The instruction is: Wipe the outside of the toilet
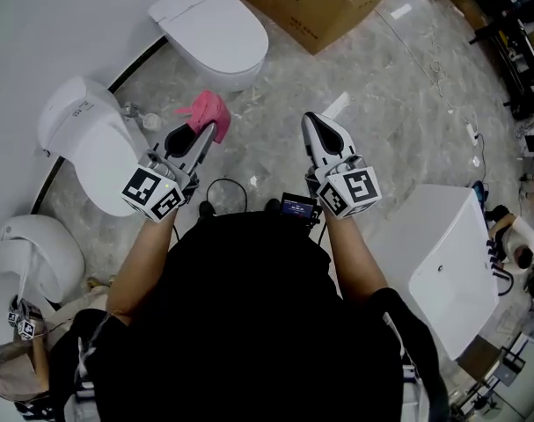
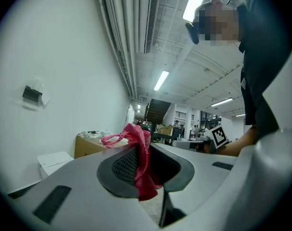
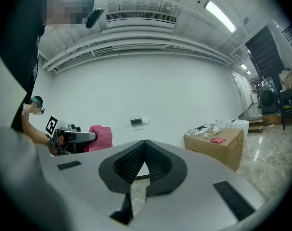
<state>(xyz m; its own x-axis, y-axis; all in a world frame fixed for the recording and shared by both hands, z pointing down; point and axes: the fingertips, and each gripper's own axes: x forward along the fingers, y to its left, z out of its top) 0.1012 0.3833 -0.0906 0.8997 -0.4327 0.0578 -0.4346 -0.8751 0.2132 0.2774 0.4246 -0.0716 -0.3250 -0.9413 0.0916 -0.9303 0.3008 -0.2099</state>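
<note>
Jaws of the left gripper [image 1: 207, 133] clenched on a pink cloth [image 2: 140, 163]. The cloth bunches out past the tips and hangs down between the pads. Jaws of the right gripper [image 3: 145, 142] pressed together tip to tip, nothing between them.

Both grippers are held out ahead of the person's black-clad torso, side by side and apart, tips pointing far. The left one angles slightly rightward, the right one slightly leftward. Marker cubes sit at the near ends, just ahead of the wrists. Both forearms are bare and reach forward from the body, roughly level with each other.

In the head view the cloth shows over grey marbled floor [image 1: 398, 86], between two toilets and touching neither. Left toilet [image 1: 91, 143], white with lid down, stands by the wall just left of the left gripper. Far toilet [image 1: 215, 32], also white with lid down, stands beyond the cloth. A third toilet [image 1: 29, 253] sits near left, close to the frame edge.

Cardboard box [image 1: 315, 5] stands far, right of the far toilet. White box-shaped unit [image 1: 447, 266] stands on the right, well apart from the right gripper.
</note>
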